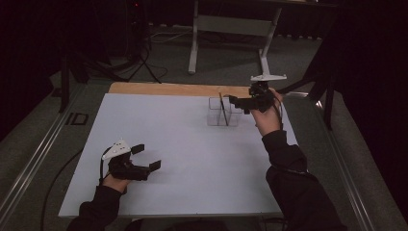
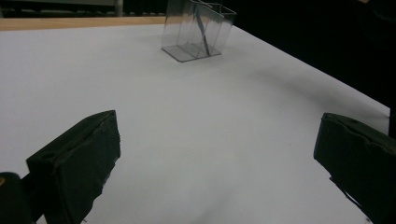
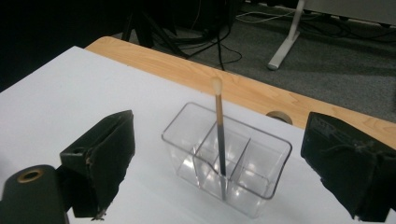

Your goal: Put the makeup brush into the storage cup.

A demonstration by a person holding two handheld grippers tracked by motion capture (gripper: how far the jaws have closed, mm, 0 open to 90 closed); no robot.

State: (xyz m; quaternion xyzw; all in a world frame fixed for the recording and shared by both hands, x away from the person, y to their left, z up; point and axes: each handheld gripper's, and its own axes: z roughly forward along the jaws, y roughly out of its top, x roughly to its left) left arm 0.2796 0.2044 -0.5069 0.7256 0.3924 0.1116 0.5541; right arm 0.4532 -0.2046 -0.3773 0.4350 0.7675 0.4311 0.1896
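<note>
Black right hand-held gripper [image 1: 234, 100] raised beside clear organiser [image 1: 224, 111], jaws apart, left hand-held gripper [image 1: 147, 158] low, jaws apart.

We see a white tabletop [image 1: 192, 159] with a wooden far edge. Directly on it stands a clear divided holder [image 1: 223, 112].
</note>
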